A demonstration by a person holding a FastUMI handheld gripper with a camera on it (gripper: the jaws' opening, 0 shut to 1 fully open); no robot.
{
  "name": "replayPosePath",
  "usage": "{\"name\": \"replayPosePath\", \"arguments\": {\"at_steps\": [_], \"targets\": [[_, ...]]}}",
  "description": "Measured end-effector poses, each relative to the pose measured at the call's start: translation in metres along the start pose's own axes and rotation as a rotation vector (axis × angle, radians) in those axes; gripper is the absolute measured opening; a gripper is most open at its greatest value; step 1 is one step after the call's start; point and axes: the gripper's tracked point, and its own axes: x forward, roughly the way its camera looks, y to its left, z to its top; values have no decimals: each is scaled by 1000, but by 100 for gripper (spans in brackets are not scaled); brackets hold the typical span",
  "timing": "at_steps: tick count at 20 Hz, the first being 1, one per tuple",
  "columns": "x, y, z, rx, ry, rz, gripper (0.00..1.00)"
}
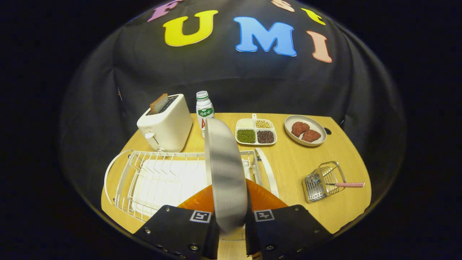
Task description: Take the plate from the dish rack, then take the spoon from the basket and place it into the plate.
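Above the white wire dish rack [151, 180], the gripper [231, 220] had both fingers closed on the grey plate [224, 169], held edge-on and apparently lifted clear, so half the job seemed done; the pink-handled spoon [348, 184] lay untouched in the metal basket [319, 182].

Wooden table [288, 166] with toaster [166, 124], dish rack [162, 177], basket [323, 180].
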Motion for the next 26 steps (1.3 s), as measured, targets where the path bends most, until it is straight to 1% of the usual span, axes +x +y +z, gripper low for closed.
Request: {"name": "replayPosePath", "arguments": {"at_steps": [1, 3, 4, 8, 13, 19, 24, 26], "targets": [[-8, -5, 10, -53, -25, -19, 24], [-14, -9, 15, -129, -40, -64, 24], [-19, -8, 17, -146, -48, -65, 24], [-48, -9, 21, -131, -99, -75, 24], [-101, -11, 20, -131, -176, -73, 24], [-154, -7, -9, -121, -213, -30, 24], [-175, -8, -47, -131, -186, -3, 24], [-180, -12, -66, -103, -165, 3, 24]]}}
